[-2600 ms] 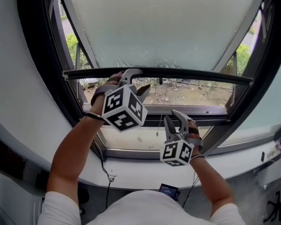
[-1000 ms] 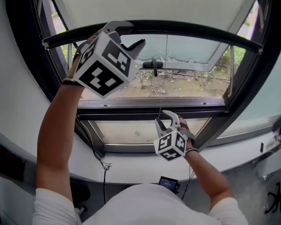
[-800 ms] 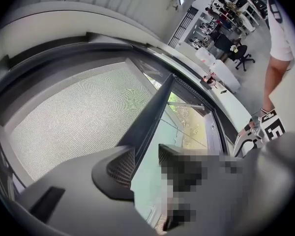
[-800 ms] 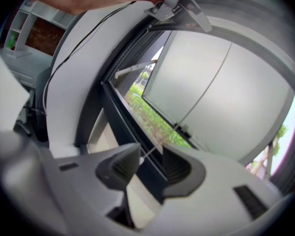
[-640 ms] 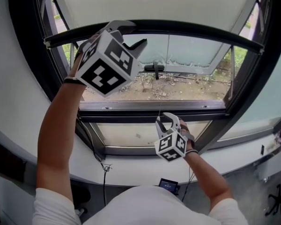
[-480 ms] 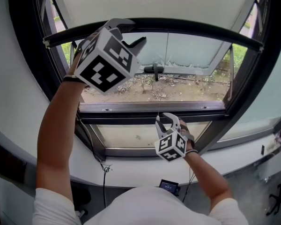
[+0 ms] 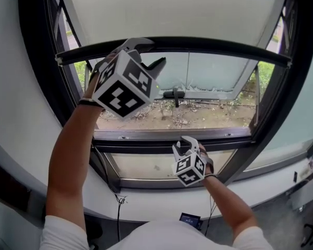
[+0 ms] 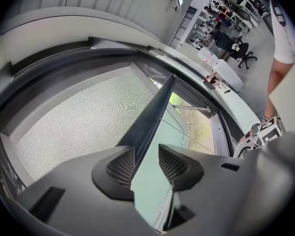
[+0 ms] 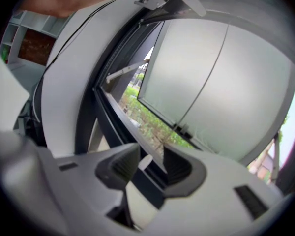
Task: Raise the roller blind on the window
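Note:
The pale roller blind (image 7: 172,9) hangs over the upper part of the window, and its dark bottom bar (image 7: 224,47) spans the frame. My left gripper (image 7: 154,52) is raised to that bar with one jaw above it and one below. In the left gripper view the bar (image 8: 157,102) runs between the pads of the left gripper (image 8: 147,163), against one pad and with a gap at the other. A thin cord (image 7: 188,72) drops from the bar toward my right gripper (image 7: 182,144), low by the sill. Its jaws are opening; the cord (image 9: 206,68) leads down toward the right gripper (image 9: 150,166).
Behind the blind a frosted sash stands swung outward, with a black handle (image 7: 175,94). The dark window frame (image 7: 146,135) and the white sill (image 7: 146,199) lie below. A cable (image 7: 118,204) hangs off the sill. A person in white (image 8: 285,33) stands in the room behind.
Since the earliest frame the bottom bar and my left gripper have gone up, uncovering more of the window. Over the last second both grippers have kept nearly the same places.

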The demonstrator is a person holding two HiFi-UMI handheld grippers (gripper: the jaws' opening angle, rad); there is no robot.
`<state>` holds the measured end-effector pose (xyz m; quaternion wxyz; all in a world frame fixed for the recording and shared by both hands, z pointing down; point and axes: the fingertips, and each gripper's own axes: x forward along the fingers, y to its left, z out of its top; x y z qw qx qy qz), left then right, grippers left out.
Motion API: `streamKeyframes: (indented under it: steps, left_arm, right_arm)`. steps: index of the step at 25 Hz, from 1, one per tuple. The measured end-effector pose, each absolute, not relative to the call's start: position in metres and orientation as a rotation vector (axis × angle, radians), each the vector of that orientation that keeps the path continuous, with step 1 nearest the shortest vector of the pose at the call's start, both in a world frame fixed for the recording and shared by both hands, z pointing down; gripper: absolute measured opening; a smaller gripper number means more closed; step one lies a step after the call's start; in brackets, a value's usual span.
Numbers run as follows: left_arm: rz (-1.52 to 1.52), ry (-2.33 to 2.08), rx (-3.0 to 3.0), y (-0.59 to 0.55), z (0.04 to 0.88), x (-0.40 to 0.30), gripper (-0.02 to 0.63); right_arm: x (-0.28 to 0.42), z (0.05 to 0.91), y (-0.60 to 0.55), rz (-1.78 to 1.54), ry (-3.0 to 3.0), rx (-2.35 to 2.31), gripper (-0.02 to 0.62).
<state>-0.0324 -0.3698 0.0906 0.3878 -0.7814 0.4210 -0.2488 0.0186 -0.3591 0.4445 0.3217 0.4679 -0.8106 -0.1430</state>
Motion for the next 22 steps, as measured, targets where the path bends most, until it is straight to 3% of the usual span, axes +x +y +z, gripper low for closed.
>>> streamKeyframes:
  steps: [22]
  left_arm:
    - [-0.638, 1.055, -1.975, -0.372, 0.078, -0.031, 0.16]
  right_arm:
    - [0.013, 0.442, -0.4, -0.281, -2.093, 1.309, 0.143]
